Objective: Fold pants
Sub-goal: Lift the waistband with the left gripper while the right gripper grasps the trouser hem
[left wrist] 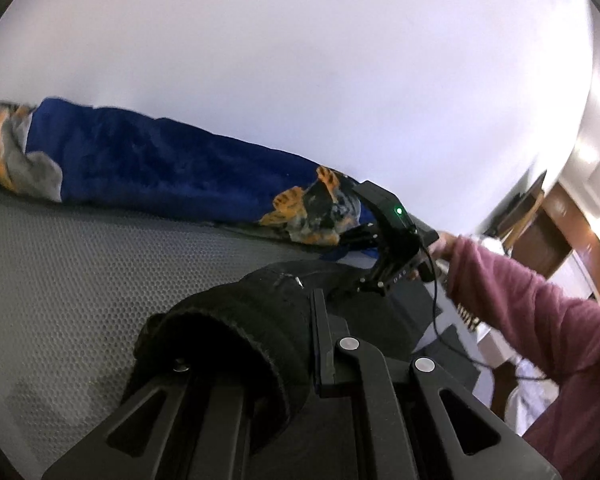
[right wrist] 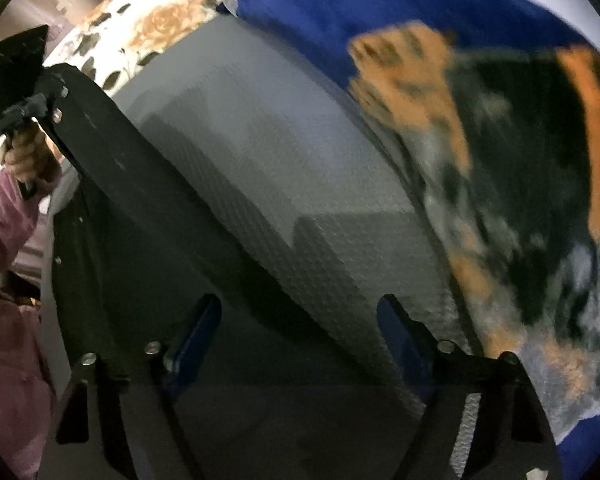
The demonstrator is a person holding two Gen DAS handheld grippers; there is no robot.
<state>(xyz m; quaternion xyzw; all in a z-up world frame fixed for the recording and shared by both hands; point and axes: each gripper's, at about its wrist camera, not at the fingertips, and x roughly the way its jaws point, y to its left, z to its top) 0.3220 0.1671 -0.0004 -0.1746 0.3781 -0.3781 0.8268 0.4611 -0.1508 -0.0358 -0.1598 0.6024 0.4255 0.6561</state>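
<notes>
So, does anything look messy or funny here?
Nothing is spilled or broken. The black pants just aren't flat: the left gripper pinches one end up off the grey mat, so the opening gapes. The tiger blanket is bunched against the wall.

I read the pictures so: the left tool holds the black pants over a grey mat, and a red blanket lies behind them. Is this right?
Not quite. The blanket is blue, not red, with an orange and black print; the left wrist view shows it. The rest stands: the left tool holds the black pants over the grey mat.
</notes>
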